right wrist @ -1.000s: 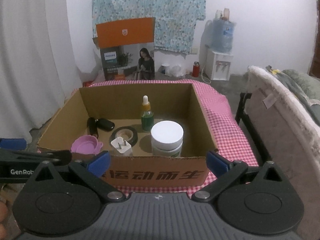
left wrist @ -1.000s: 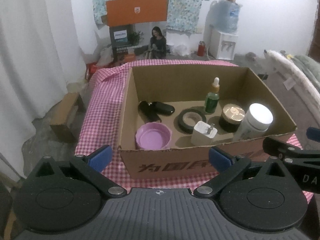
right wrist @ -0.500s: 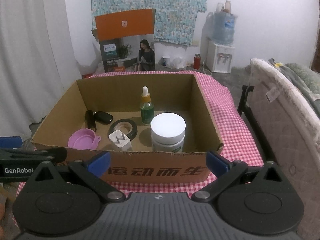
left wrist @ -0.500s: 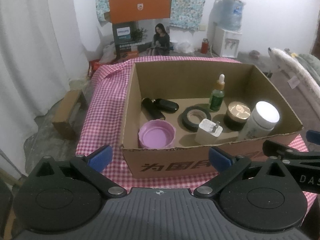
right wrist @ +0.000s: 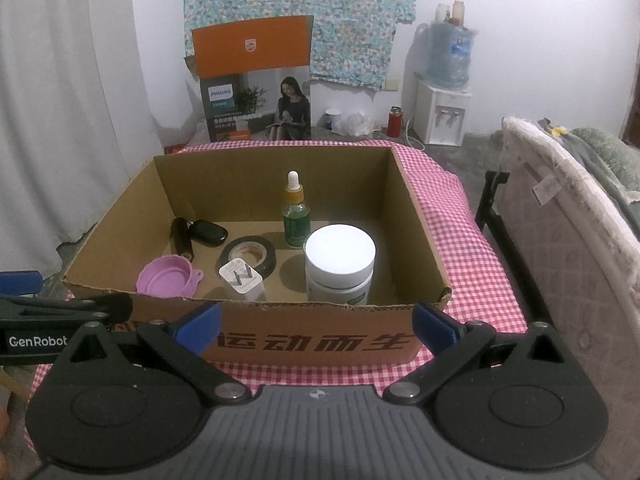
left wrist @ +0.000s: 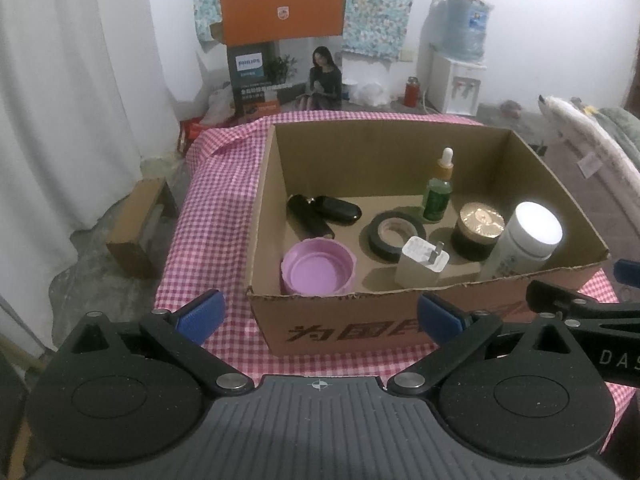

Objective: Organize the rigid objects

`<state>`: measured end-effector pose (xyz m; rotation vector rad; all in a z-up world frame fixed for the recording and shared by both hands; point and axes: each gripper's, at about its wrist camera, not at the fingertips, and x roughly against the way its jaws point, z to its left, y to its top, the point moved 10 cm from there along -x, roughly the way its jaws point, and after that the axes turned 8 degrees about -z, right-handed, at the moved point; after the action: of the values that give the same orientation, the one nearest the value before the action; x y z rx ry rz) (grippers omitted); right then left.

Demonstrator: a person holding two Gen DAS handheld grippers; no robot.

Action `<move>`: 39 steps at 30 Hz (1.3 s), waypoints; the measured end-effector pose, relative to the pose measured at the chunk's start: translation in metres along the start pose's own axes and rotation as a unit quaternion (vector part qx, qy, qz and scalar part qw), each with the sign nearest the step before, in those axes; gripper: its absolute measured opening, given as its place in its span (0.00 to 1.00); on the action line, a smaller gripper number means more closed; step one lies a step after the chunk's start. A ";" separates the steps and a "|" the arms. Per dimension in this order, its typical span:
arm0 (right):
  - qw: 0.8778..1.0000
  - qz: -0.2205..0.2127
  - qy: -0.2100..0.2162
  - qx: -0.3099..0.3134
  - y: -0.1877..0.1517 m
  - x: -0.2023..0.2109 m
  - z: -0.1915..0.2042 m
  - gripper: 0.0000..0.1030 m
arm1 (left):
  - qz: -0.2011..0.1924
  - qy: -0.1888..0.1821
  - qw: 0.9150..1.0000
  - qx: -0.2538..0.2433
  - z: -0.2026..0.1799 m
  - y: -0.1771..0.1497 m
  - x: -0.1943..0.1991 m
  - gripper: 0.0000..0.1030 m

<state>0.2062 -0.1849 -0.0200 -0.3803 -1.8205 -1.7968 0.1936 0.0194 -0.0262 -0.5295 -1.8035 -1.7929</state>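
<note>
An open cardboard box [left wrist: 360, 328] [right wrist: 312, 344] sits on a pink checked cloth. Inside lie a pink lid [left wrist: 318, 268] [right wrist: 168, 280], a white charger plug [left wrist: 420, 264] [right wrist: 242, 280], a black tape roll [left wrist: 394, 234] [right wrist: 248, 256], a black key fob [left wrist: 338, 209] [right wrist: 208, 233], a green dropper bottle [left wrist: 438, 196] [right wrist: 296, 220], a gold-lidded dark jar [left wrist: 478, 228] and a white-lidded jar [left wrist: 528, 240] [right wrist: 340, 264]. My left gripper [left wrist: 318, 314] and right gripper [right wrist: 316, 320] both hover open and empty just in front of the box's near wall.
The cloth-covered table [left wrist: 208, 216] drops off at left, where a small cardboard box [left wrist: 140, 228] lies on the floor. A mattress and bed frame [right wrist: 560, 240] stand close on the right. A Philips carton [right wrist: 256, 80] and a water dispenser [right wrist: 442, 112] stand by the far wall.
Both grippers have risen and pulled back slightly, so I look down into the box from a bit higher. Nothing inside the box has moved.
</note>
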 end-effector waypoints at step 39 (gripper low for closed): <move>1.000 -0.007 -0.008 0.001 0.002 0.003 0.001 1.00 | -0.002 -0.005 1.000 0.000 -0.004 0.003 0.002 1.00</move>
<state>0.2044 -0.1843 -0.0167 -0.3838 -1.8393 -1.8070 0.1940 0.0157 -0.0230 -0.5372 -1.8123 -1.7952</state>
